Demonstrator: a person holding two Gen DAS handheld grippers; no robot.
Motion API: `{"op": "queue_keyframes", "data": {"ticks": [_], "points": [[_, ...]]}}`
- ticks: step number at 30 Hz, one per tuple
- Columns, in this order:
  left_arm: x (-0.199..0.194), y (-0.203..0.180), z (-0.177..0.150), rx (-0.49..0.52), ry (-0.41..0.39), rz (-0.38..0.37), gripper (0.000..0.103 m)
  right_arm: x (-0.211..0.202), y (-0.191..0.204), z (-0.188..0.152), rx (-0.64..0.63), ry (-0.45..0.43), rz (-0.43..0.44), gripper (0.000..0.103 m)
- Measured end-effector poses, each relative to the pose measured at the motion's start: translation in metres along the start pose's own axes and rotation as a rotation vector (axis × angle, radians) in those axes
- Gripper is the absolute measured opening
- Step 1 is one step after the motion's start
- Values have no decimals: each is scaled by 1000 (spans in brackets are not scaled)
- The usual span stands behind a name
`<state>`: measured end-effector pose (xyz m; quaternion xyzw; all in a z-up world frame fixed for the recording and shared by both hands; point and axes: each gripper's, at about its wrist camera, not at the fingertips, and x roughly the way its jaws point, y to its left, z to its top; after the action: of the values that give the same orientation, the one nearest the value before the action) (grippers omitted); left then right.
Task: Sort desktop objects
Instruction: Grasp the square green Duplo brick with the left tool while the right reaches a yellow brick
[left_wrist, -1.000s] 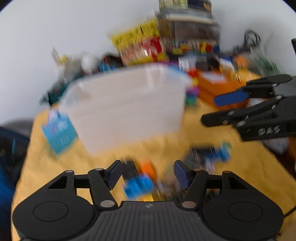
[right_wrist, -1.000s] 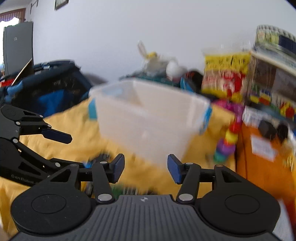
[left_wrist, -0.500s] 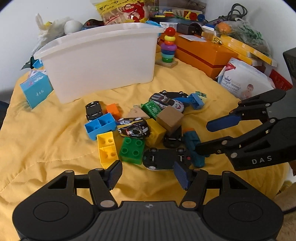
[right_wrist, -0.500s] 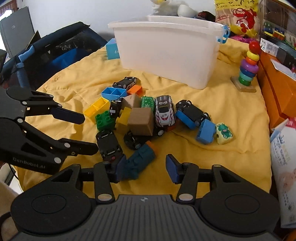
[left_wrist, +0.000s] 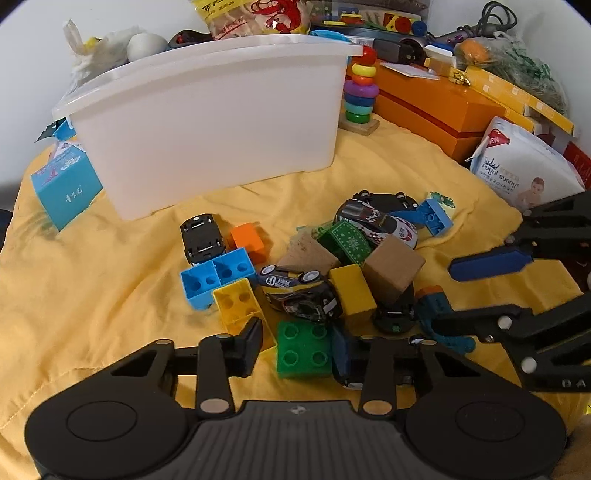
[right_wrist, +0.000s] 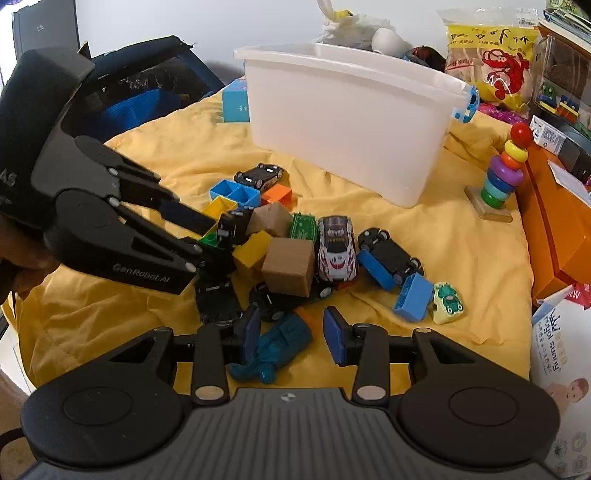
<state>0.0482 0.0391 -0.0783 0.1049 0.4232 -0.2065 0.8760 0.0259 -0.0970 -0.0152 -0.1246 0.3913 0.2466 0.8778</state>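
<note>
Both claws were spread wide: the left claw (left_wrist: 297, 349) sat around the green brick (left_wrist: 303, 349), the right claw (right_wrist: 291, 334) around the teal toy (right_wrist: 280, 343). Toy pile lay on the yellow cloth (left_wrist: 92, 280), just in front of the white bin (left_wrist: 214, 122).

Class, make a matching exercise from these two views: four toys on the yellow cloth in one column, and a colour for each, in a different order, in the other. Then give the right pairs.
Things
1. studded brick between the left tongs
2. wooden cube
3. small block by the upturned car
4. storage bin

Colours
A. white
B. orange
C. green
D. brown

Pairs: 1-C, 2-D, 3-B, 4-A
</note>
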Motion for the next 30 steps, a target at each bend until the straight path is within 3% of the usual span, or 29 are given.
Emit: {"op": "queue_keyframes", "data": {"ticks": [4,8,12,16,23,26,29,30], "points": [[-8,-2,-9,16,11,7,35,-5,4,5,-8,-33,33,42],[-21,1,-24,4,32,3,35,-12,15,15,-46,-110,130,42],[-32,6,-32,-21,47,0,35,4,27,29,-50,-84,180,42],[-43,12,-32,-45,49,-1,35,32,38,38,-121,-8,74,42],[-43,3,-39,-14,92,-35,35,46,47,30,-363,23,-53,42],[-38,0,-42,-14,91,-39,36,41,46,25,-412,17,-41,40],[-37,-3,-41,-17,78,-31,36,31,38,23,-360,5,-21,34],[-37,-4,-40,-17,78,-31,36,26,35,23,-340,-2,-20,23]]}}
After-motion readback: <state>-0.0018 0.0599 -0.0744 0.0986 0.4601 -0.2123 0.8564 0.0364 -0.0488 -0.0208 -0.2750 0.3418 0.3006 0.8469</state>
